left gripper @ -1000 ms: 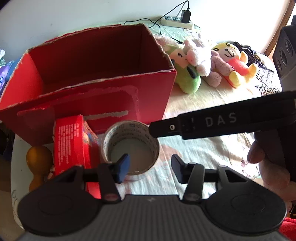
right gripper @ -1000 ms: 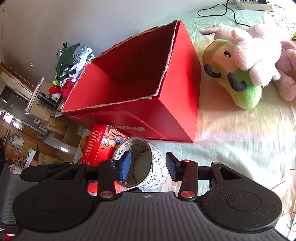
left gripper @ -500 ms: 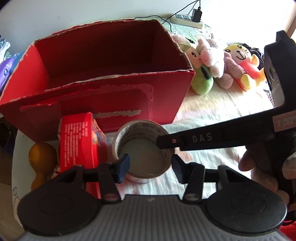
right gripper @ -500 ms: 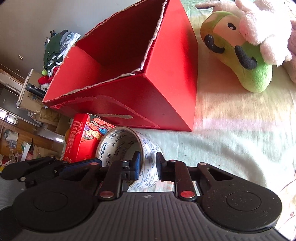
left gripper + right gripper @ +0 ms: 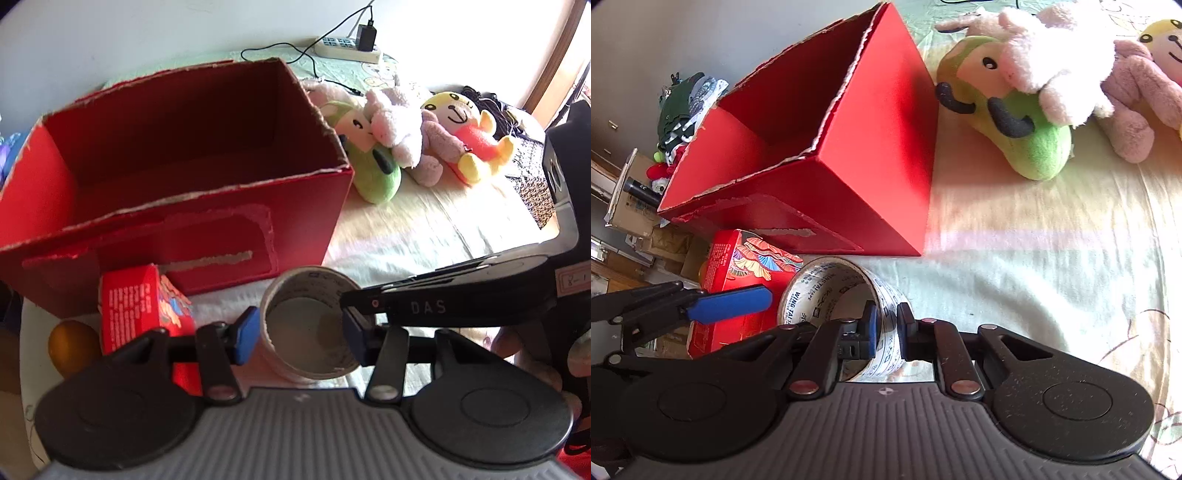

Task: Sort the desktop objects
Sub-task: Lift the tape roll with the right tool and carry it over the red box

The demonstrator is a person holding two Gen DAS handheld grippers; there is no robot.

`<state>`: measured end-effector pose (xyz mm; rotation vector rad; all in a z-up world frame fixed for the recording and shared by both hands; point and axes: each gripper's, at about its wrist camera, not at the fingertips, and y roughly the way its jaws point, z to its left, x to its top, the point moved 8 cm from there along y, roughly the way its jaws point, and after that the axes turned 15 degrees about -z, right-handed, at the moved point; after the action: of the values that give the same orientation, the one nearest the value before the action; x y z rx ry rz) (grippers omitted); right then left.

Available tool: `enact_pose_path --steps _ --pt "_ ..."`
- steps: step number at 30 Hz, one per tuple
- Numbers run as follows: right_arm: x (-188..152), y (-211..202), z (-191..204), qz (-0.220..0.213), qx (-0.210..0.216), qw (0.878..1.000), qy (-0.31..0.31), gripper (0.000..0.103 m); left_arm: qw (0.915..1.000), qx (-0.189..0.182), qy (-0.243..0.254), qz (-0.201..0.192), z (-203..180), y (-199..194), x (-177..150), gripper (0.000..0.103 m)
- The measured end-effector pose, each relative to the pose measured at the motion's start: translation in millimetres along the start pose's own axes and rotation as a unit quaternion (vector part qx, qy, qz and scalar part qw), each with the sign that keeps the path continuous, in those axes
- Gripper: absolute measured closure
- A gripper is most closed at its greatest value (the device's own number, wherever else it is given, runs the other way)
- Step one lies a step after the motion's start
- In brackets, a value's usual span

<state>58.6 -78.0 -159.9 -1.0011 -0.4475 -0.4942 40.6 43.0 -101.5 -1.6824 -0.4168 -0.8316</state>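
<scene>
Since one second ago, the right claw (image 5: 886, 328) has closed from a wide gap onto the wall of the tape roll (image 5: 842, 314); one finger is inside the core, the other outside, clenched on the roll. The left claw (image 5: 299, 332) is released, its blue pads (image 5: 245, 334) spread on either side of the roll without visible contact.

Roll orientation: in the left wrist view the tape roll (image 5: 310, 328) sits at lower centre with its open core facing the camera; in the right wrist view its axis runs toward the lower right of the frame.

Surroundings: the roll lies just in front of the red cardboard box (image 5: 177, 177), whose open top has torn edges. A small red carton (image 5: 144, 310) stands just left of the roll, with an orange object (image 5: 72, 347) at the far left. The surface is a pale printed cloth (image 5: 1052, 266). Plush toys (image 5: 413, 136) lie in the upper right, and a power strip (image 5: 347, 50) with cable sits at the top edge against a plain wall.
</scene>
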Motion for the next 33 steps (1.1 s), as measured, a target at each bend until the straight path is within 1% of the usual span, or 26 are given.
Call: enact_pose_path --steps 1,3,5,6,7,8,10,15,16,19,23,28,33 --pt "0 -2 -3 -0.001 -0.001 1.000 0.003 0.090 1.0000 0.002 0.004 0.003 -1 2 0 0.050" --pt "0 -3 -3 -0.003 -0.006 1.000 0.003 0.090 0.9996 0.010 0.014 0.021 0 11 -6 0.051" --pt "-2 -7 -7 -0.006 -0.009 1.000 0.006 0.091 0.9990 0.008 0.019 0.040 -3 20 -13 0.052" --pt "-3 -9 -9 -0.007 -0.011 1.000 0.007 0.091 0.9985 0.007 0.021 0.051 -4 26 -17 0.055" --pt "-4 -10 -10 -0.009 -0.014 1.000 0.006 0.091 0.9979 0.005 0.021 0.060 -6 30 -21 0.066" --pt "-5 -12 -11 -0.011 -0.016 1.000 0.005 0.091 0.9974 0.000 0.018 0.070 -7 34 -24 0.073" --pt "-5 -14 -12 -0.012 -0.018 1.000 0.007 0.091 0.9971 -0.002 0.017 0.075 -10 37 -26 0.078" --pt "-4 -23 -22 -0.022 -0.037 0.999 0.018 0.091 0.9967 -0.018 0.039 0.069 -27 34 -22 0.079" --pt "-3 -27 -24 -0.026 -0.042 0.999 0.023 0.092 0.9966 -0.022 0.044 0.066 -32 33 -21 0.081" --pt "3 -42 -28 -0.043 -0.052 0.997 0.030 0.092 0.9965 -0.036 0.056 0.051 -45 27 -11 0.081" --pt "19 -66 -28 -0.076 -0.064 0.995 0.031 0.092 0.9959 -0.051 0.071 0.024 -61 16 10 0.081" --pt "47 -96 -22 -0.128 -0.072 0.989 0.019 0.092 0.9938 -0.061 0.088 -0.028 -76 -5 47 0.081" --pt "80 -116 -8 -0.177 -0.062 0.982 0.000 0.092 0.9901 -0.058 0.098 -0.082 -76 -27 88 0.081"
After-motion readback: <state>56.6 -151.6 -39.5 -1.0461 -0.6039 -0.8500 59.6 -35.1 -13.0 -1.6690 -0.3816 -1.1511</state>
